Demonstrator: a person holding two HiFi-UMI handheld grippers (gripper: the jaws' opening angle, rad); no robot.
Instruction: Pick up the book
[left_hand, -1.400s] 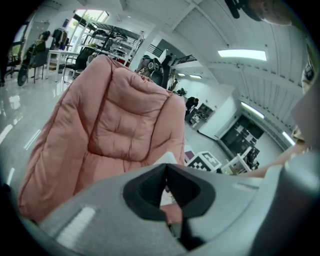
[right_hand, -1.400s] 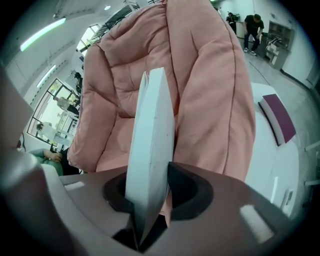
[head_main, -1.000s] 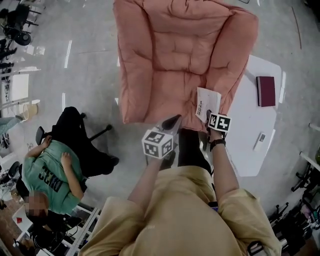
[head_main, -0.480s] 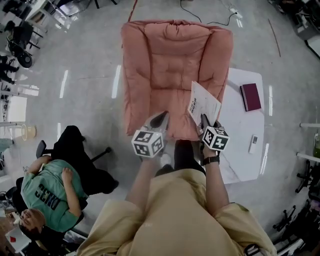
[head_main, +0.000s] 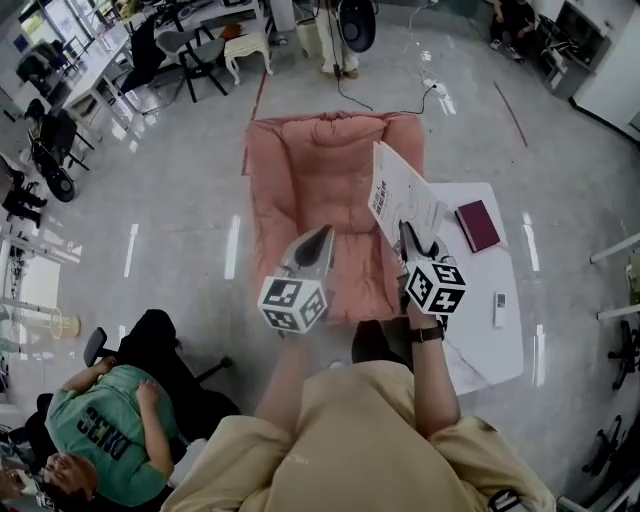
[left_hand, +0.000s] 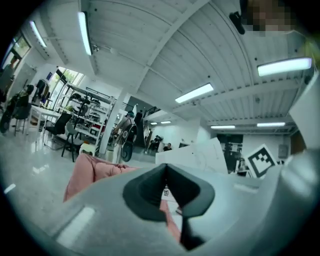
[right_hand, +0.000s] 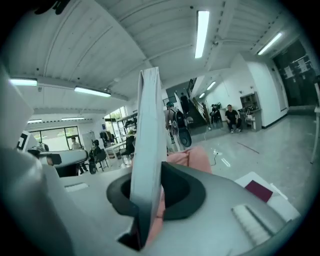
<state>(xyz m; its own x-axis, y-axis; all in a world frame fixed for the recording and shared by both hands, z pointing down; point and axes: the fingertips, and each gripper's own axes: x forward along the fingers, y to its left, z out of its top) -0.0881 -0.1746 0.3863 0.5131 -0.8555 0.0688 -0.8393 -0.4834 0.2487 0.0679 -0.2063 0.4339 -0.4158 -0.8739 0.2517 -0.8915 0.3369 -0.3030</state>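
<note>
A thin white book (head_main: 401, 196) stands up off the pink cushioned chair (head_main: 320, 190), with my right gripper (head_main: 409, 238) shut on its lower edge. In the right gripper view the book (right_hand: 150, 135) shows edge-on, pinched between the dark pads of that gripper (right_hand: 152, 192). My left gripper (head_main: 321, 240) hovers beside it over the chair's front, shut with nothing in it. In the left gripper view its pads meet (left_hand: 166, 186), and the book (left_hand: 196, 155) shows to the right, apart from it.
A white table (head_main: 487, 345) stands right of the chair with a maroon book (head_main: 477, 225) and a small remote (head_main: 499, 309) on it. A seated person in a green shirt (head_main: 100, 440) is at the lower left. Desks and chairs (head_main: 190, 45) stand far back.
Both grippers have risen high above the chair. The white book has come up off the cushion's right armrest in my right gripper and now stands more upright.
</note>
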